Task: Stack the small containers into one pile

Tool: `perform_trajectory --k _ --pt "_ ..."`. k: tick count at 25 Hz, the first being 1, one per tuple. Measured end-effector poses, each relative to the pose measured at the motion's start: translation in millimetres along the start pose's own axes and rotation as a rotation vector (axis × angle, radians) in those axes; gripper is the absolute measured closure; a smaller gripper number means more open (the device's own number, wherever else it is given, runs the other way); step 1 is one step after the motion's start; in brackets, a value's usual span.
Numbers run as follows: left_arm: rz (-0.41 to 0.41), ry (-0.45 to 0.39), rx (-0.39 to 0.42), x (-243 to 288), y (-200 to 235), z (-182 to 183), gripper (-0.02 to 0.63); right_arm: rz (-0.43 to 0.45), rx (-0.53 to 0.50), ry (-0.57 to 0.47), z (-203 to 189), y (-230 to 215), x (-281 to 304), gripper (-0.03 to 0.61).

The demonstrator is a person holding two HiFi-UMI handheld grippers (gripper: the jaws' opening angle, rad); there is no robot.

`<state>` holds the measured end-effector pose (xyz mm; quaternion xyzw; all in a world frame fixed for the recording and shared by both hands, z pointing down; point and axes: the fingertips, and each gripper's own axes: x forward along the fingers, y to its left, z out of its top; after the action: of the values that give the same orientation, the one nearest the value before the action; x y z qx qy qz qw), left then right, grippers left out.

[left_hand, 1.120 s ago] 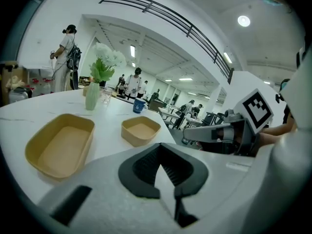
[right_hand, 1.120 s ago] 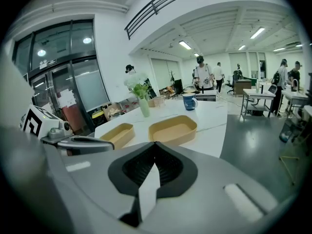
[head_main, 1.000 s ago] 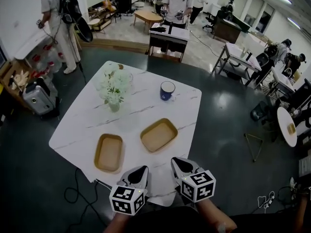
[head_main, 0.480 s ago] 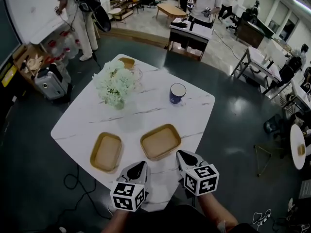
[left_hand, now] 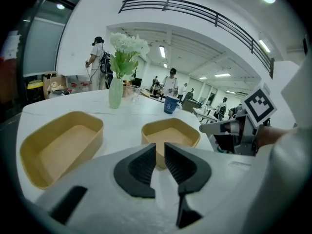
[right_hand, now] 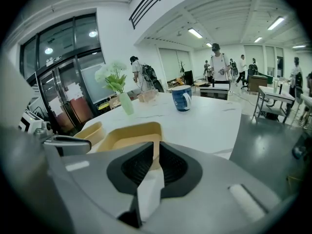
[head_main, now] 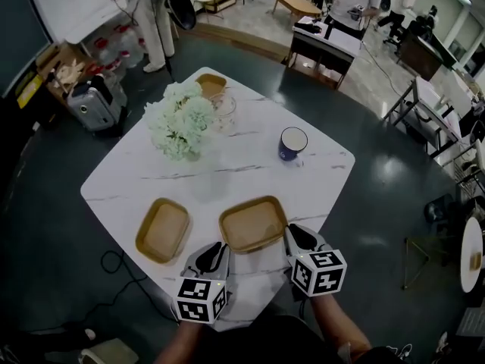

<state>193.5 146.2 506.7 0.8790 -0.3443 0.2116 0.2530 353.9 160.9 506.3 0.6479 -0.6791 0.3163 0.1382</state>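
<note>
At the bottom of the head view, the left gripper (head_main: 216,250) and the right gripper (head_main: 292,232) hover over the near edge of the white marble-patterned bench (head_main: 250,173). Both pairs of fingers are opening, a slim gap apart, with nothing between them. Just beyond, at lower centre, lies an empty shallow tan rectangular container (head_main: 254,224). Left of it and apart lies a second tan container (head_main: 163,230), also empty. Higher up, a dark blue mug (head_main: 292,144) bears a white mark too small to read. A third tan container (head_main: 211,86) sits at the top corner, behind white flowers in a pale green vase (head_main: 182,123).

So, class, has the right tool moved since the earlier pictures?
Yes: right tool came forward to the edge of the right container; jaws opening, nothing between them.
</note>
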Motion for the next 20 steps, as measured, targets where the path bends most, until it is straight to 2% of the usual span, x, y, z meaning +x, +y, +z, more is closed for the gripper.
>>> perform_trajectory --k 8,13,17,20 --pt "0.052 0.013 -0.044 15 8 -4 0.522 0.021 -0.005 0.048 -4 -7 25 0.505" --pt "0.044 0.013 -0.085 21 5 -6 0.514 0.024 -0.016 0.070 -5 -7 32 0.511" --pt "0.040 0.012 -0.088 23 4 -5 0.514 -0.014 -0.037 0.075 -4 -9 36 0.512" --pt "0.037 0.010 -0.090 25 4 -5 0.514 -0.050 -0.047 0.078 -3 -13 39 0.537"
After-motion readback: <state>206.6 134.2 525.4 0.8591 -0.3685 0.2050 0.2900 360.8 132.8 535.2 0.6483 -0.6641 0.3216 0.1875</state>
